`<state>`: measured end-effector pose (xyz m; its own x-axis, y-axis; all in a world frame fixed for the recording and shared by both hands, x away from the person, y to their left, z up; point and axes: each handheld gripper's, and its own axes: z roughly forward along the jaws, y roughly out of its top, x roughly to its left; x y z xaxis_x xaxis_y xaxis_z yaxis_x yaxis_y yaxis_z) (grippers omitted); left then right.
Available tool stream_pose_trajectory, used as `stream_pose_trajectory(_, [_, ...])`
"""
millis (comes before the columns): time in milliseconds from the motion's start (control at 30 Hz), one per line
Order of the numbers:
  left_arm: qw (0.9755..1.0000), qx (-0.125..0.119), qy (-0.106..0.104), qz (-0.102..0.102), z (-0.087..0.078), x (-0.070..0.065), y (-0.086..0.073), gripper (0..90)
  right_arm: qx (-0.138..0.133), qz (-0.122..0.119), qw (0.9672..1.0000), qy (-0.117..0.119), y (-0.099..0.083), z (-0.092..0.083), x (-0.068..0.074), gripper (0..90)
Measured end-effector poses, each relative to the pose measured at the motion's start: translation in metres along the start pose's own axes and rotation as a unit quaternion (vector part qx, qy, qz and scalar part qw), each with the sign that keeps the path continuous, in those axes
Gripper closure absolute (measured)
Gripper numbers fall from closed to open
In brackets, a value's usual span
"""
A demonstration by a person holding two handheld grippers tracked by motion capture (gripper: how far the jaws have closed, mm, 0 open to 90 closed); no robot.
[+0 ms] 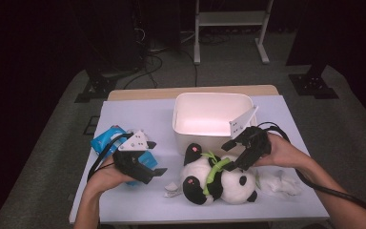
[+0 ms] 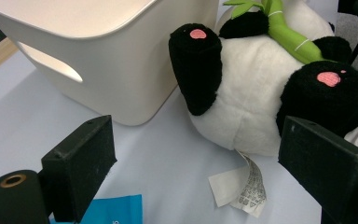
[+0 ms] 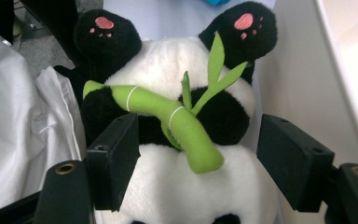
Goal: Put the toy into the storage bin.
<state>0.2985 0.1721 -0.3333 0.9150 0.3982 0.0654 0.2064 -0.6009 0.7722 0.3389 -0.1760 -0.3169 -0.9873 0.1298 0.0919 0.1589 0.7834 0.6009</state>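
Observation:
A black-and-white panda plush [image 1: 219, 183] lies on its back on the table just in front of a white bin [image 1: 181, 119]. It clasps a green bamboo stalk [image 3: 168, 114] across its chest. My right gripper [image 1: 235, 155] hovers over the panda's chest [image 3: 198, 140], open, one jaw on either side of the bamboo and the pads not pressing. To the panda's left, my left gripper [image 1: 155, 171] is open and empty [image 2: 200, 140], pointing at the panda's feet [image 2: 196, 65] and its white sewn-in label [image 2: 242, 186].
A blue packet [image 1: 106, 138] lies under the left hand. Crumpled white cloth [image 1: 281, 183] sits right of the panda, beside the right forearm. The bin wall [image 2: 121, 70] stands close behind the plush. The pale table cover [image 1: 138, 114] ends near the hands.

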Motion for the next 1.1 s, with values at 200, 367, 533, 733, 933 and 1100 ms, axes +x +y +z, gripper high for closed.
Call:
stream_pose_trajectory(200, [1.0, 0.0, -0.001, -0.001, 0.002, -0.001, 0.001, 9.7, 0.003, 0.005, 0.9999, -0.01, -0.002, 0.005, 0.002, 24.7])
stream_pose_trajectory(367, [1.0, 0.001, -0.001, 0.001, 0.001, -0.002, 0.001, 9.6, 0.007, 0.005, 0.9999, -0.007, -0.005, 0.012, 0.004, 22.3])
stream_pose_trajectory(533, [1.0, 0.003, 0.0, -0.002, 0.001, -0.001, 0.0, 9.7, 0.011, 0.003, 0.9999, -0.005, -0.006, 0.017, 0.005, 21.3])
stream_pose_trajectory(733, [1.0, 0.004, -0.001, -0.001, 0.003, -0.002, 0.0, 9.7, 0.017, -0.006, 0.9998, -0.001, -0.009, 0.023, 0.006, 32.6])
stream_pose_trajectory(933, [1.0, 0.003, -0.001, -0.002, 0.002, -0.001, 0.0, 9.7, 0.008, -0.008, 0.9999, 0.001, -0.01, 0.021, 0.007, 46.8])
stream_pose_trajectory(1100, [1.0, 0.005, -0.002, 0.0, 0.003, -0.001, 0.0, 9.7, 0.01, -0.013, 0.9999, -0.003, -0.01, 0.02, 0.007, 57.3])
